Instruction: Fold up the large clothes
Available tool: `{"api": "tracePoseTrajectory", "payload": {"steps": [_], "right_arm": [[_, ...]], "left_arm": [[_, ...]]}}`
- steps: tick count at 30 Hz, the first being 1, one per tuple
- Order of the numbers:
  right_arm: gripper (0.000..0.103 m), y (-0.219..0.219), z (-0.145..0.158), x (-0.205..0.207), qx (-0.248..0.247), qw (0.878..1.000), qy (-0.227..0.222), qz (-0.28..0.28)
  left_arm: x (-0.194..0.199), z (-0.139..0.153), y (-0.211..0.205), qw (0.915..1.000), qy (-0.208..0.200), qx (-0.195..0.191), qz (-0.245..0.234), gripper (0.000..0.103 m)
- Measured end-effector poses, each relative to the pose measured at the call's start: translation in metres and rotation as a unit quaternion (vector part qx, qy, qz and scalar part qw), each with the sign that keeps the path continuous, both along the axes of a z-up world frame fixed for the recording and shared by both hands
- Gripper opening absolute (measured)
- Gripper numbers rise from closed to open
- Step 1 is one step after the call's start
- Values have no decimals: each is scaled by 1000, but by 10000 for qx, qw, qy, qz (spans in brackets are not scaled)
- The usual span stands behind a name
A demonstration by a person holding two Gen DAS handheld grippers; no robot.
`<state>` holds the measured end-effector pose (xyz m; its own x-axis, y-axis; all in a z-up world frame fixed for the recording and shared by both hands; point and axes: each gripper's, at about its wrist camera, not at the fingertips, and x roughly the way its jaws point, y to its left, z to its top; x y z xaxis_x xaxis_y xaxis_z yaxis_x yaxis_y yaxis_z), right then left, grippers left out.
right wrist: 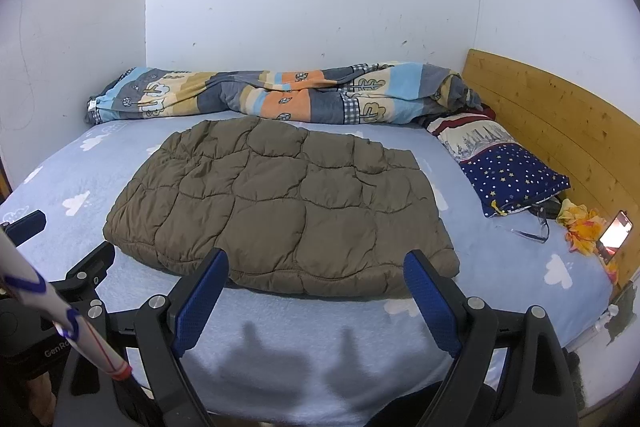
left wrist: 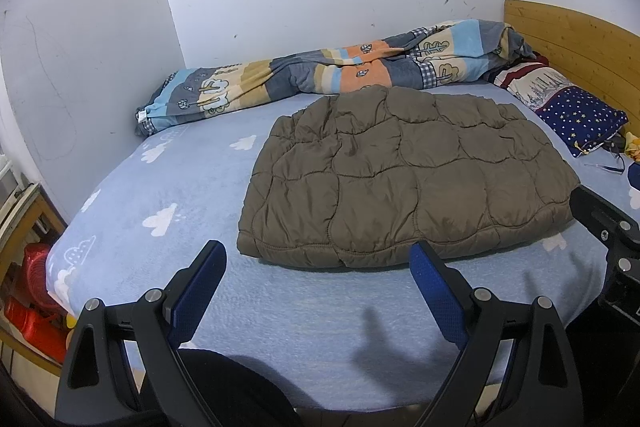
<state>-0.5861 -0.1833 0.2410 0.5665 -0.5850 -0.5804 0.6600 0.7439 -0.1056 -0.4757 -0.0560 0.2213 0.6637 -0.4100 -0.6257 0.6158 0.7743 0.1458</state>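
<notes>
A brown quilted jacket [left wrist: 404,179] lies folded into a flat rectangle on the light blue bed sheet [left wrist: 168,187]. It also shows in the right wrist view [right wrist: 280,207]. My left gripper [left wrist: 318,259] is open and empty, hovering just above the sheet in front of the jacket's near edge. My right gripper [right wrist: 316,267] is open and empty, also in front of the jacket's near edge. The right gripper's body shows at the right edge of the left wrist view [left wrist: 608,223]. The left gripper's body shows at the left edge of the right wrist view [right wrist: 80,279].
A patterned duvet [left wrist: 320,75] lies rolled along the wall at the back. A starry pillow [right wrist: 504,171] lies by the wooden headboard [right wrist: 560,123]. A phone [right wrist: 616,231], an orange cloth [right wrist: 580,227] and glasses [right wrist: 536,227] lie at the right. Red items [left wrist: 36,283] sit left of the bed.
</notes>
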Motion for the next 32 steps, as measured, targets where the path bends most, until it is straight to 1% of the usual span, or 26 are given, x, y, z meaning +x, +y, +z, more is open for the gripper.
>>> {"api": "tracePoseTrajectory", "payload": {"steps": [21, 27, 32], "right_arm": [[94, 1, -3, 2, 35, 10000, 1, 15], [94, 3, -5, 2, 23, 10000, 0, 15], [94, 3, -3, 1, 6, 10000, -11, 15]], "left_arm": [[6, -3, 0, 9999, 94, 39, 1, 92], [7, -1, 5, 9998, 169, -62, 8, 92], [-2, 5, 8, 9999, 69, -147, -54, 92]]}}
